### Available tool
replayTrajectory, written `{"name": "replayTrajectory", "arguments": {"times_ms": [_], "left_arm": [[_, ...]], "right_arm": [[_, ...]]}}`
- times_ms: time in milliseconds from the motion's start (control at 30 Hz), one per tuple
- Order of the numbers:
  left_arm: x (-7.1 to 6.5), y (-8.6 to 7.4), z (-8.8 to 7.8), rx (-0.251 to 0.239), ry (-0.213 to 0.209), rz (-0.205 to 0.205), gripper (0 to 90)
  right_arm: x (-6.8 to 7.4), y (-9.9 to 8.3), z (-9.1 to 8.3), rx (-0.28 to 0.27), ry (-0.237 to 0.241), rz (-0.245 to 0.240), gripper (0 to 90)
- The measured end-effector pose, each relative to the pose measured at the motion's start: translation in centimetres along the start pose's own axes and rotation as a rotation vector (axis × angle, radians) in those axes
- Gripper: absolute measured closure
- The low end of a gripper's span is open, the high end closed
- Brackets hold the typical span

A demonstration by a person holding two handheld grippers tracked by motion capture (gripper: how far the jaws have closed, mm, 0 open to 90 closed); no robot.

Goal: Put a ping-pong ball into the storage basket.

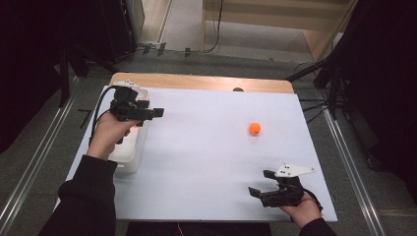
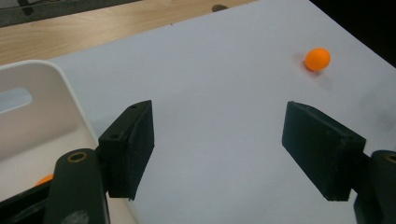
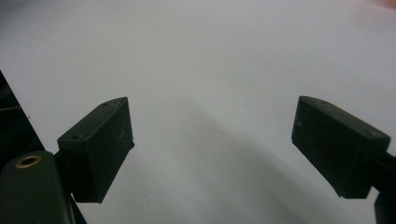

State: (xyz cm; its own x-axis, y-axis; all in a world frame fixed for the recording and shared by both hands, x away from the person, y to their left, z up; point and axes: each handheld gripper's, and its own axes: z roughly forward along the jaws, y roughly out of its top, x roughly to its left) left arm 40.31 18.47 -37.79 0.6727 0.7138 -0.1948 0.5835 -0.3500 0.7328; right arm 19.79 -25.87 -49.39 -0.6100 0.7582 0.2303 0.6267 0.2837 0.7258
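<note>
Orange ball (image 1: pixel 254 129) sits alone on white surface (image 1: pixel 206 162), far-right side, ahead of and nearer to right gripper (image 1: pixel 261 184), w/ left gripper (image 1: pixel 158 112) well apart over white bin (image 1: pixel 129 156); both grippers' jaws spread, holding nothing.

No text, label, brand, number or sign can be read anywhere in these views.
</note>
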Motion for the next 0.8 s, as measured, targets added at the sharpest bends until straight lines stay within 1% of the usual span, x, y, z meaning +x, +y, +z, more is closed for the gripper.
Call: {"name": "replayTrajectory", "arguments": {"times_ms": [67, 100, 167, 300, 333, 400, 467, 500, 633, 700, 800], "left_arm": [[-0.6, 0.0, 0.2, 0.005, 0.028, 0.036, 25.7], [-0.8, 0.0, 0.3, 0.010, 0.019, 0.049, 25.7], [-1.1, 0.0, 0.6, 0.013, -0.012, 0.048, 25.7], [-1.9, 0.1, 1.1, 0.021, -0.033, 0.058, 25.7], [-2.1, 0.1, 1.2, 0.022, -0.036, 0.069, 25.6], [-2.6, 0.1, 1.4, 0.024, -0.041, 0.083, 25.7], [-3.1, 0.2, 1.6, 0.013, -0.060, 0.079, 25.7], [-3.3, 0.2, 1.7, 0.012, -0.069, 0.085, 25.7], [-4.0, 0.2, 2.1, 0.014, -0.072, 0.110, 25.7], [-4.2, 0.1, 2.3, 0.016, -0.085, 0.119, 25.7], [-4.6, 0.1, 2.8, 0.017, -0.095, 0.122, 25.7]], "right_arm": [[0.0, 0.0, 0.0, -0.001, 0.000, -0.002, 11.2], [0.0, 0.0, 0.0, -0.001, 0.001, -0.001, 11.2], [0.0, 0.0, 0.1, -0.004, 0.002, -0.004, 11.3], [0.0, 0.0, 0.1, -0.003, -0.001, -0.006, 11.3], [0.0, 0.0, 0.0, 0.000, 0.001, 0.000, 11.2], [0.0, 0.0, 0.1, -0.003, 0.001, -0.007, 11.2], [0.0, 0.0, 0.1, 0.000, 0.003, -0.007, 11.3], [0.0, 0.0, 0.1, 0.000, 0.003, -0.007, 11.3], [0.0, 0.1, 0.1, 0.003, 0.003, -0.006, 11.2], [0.0, 0.1, 0.1, 0.004, 0.005, -0.007, 11.2], [0.0, 0.0, 0.1, 0.008, 0.003, -0.005, 11.2]]}}
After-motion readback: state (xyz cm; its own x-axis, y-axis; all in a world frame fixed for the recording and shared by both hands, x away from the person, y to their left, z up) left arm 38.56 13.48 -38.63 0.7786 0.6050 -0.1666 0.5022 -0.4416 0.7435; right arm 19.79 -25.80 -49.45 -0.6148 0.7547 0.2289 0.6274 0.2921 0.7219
